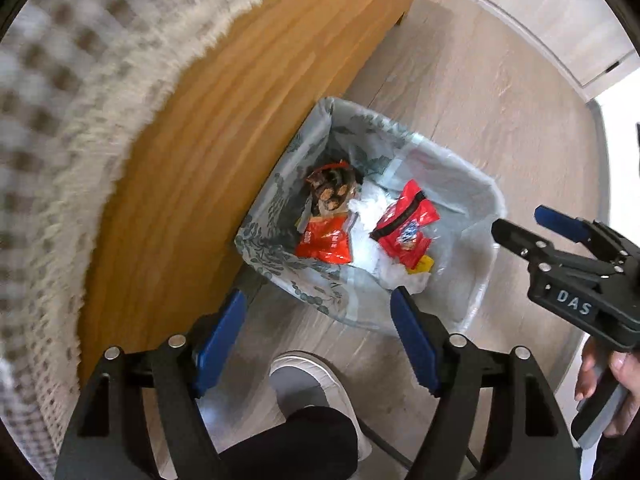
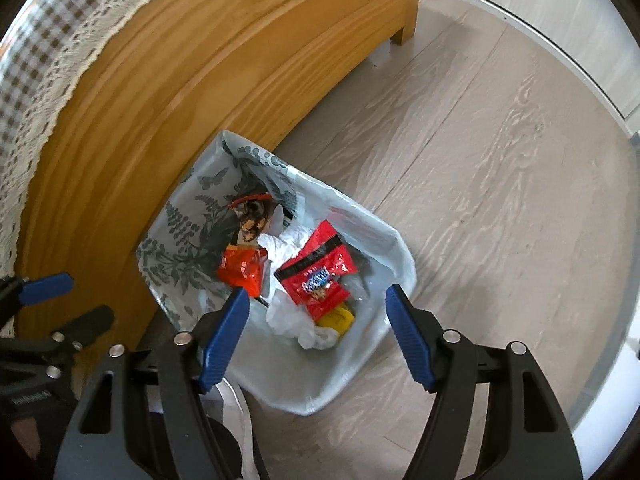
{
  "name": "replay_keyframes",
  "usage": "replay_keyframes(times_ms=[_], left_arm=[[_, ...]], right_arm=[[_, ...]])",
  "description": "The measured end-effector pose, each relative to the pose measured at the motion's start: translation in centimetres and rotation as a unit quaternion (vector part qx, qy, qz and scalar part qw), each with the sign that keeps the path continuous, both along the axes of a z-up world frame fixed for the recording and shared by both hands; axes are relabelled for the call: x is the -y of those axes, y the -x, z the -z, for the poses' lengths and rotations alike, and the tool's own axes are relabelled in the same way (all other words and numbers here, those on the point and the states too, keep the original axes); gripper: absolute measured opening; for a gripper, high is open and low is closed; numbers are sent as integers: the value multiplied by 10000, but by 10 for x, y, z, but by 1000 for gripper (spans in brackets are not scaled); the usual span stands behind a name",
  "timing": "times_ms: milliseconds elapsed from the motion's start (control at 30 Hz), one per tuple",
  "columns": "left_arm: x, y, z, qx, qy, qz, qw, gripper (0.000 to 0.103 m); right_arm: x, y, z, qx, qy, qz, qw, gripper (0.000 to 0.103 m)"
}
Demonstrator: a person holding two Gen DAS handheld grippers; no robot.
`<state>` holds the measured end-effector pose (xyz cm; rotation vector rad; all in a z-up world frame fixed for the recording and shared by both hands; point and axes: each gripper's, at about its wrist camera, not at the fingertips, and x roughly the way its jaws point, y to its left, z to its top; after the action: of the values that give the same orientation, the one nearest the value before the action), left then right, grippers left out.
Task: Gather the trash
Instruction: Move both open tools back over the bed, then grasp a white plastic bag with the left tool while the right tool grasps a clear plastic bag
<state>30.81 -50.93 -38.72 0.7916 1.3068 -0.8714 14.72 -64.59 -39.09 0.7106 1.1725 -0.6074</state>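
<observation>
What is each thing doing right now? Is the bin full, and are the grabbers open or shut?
Trash bin: upright on the floor beside the wooden cabinet, lined with a bag, partly filled.
Red wrapper: lying on top inside the bin.
Orange wrapper: crumpled inside the bin.
Left gripper: open, empty, above the bin.
Right gripper: open, empty, above the bin.

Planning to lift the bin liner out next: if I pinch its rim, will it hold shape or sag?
Likely sags: the liner looks like thin, wrinkled film. Probably light, holding only snack wrappers and crumpled plastic. Film may slip between the pads.
</observation>
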Motion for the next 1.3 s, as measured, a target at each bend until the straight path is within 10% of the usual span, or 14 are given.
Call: replay_keyframes(times_ms=[300, 633, 867, 1100, 1300], left_arm=[[-40, -5, -89, 182, 1165, -421, 9921, 72], [-168, -45, -227, 1121, 2780, -1370, 9441, 83], [-296, -112, -264, 2036, 2757, -2774, 8975, 84], [-409, -158, -270, 2091, 2640, -4272, 8391, 85], [-436, -168, -264, 2180, 2427, -4446, 8342, 85]], right_arm=[[-15, 22, -56, -97, 530, -52, 9985, 68], [-76, -39, -193, 990, 1830, -838, 9745, 68], [-150, -135, -244, 2026, 1871, -1865, 9430, 68], [-228, -264, -239, 2256, 1363, -3014, 9164, 68], [-233, -354, -219, 2073, 877, -3085, 9242, 58]])
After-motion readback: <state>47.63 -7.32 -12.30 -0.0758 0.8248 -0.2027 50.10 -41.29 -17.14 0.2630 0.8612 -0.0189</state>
